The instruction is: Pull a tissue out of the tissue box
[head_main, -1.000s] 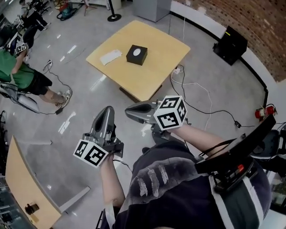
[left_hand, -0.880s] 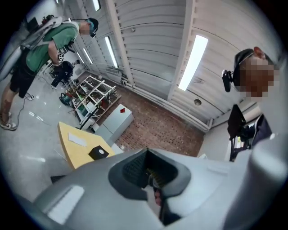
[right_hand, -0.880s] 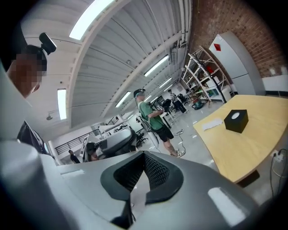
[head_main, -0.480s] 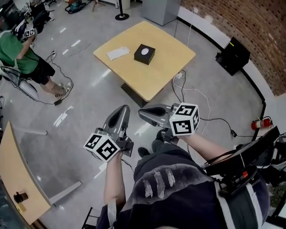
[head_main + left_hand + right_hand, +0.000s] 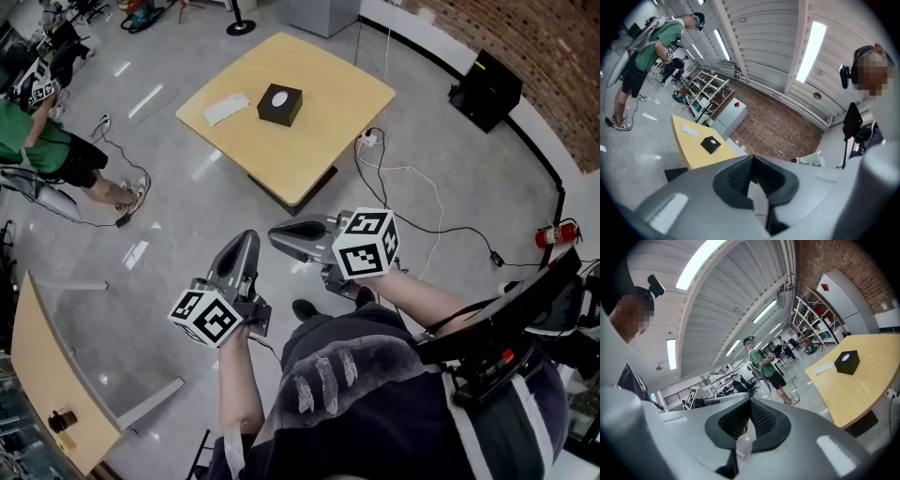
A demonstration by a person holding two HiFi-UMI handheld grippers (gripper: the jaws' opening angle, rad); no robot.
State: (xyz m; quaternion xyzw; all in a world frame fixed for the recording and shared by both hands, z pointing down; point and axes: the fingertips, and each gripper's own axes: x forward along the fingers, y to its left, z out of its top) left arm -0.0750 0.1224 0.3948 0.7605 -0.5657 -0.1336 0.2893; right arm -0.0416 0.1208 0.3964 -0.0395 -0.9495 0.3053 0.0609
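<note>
The black tissue box (image 5: 281, 104) with a white tissue in its oval top stands on a light wooden table (image 5: 328, 112) far ahead of me. It also shows small in the left gripper view (image 5: 711, 144) and the right gripper view (image 5: 847, 362). A white sheet (image 5: 227, 109) lies flat beside the box. My left gripper (image 5: 247, 238) and right gripper (image 5: 274, 232) are held over the floor in front of the person's body, well short of the table. Both are shut with nothing between the jaws.
Cables (image 5: 412, 183) and a power strip (image 5: 370, 142) lie on the floor by the table's near corner. A person in green (image 5: 42, 150) stands at the left. A black box (image 5: 483, 92), a fire extinguisher (image 5: 553, 232) and a second wooden table (image 5: 47, 394) border the area.
The head view has swung a little. Both grippers have drifted slightly over the floor, the left one a bit lower. Their jaws stay shut and empty.
</note>
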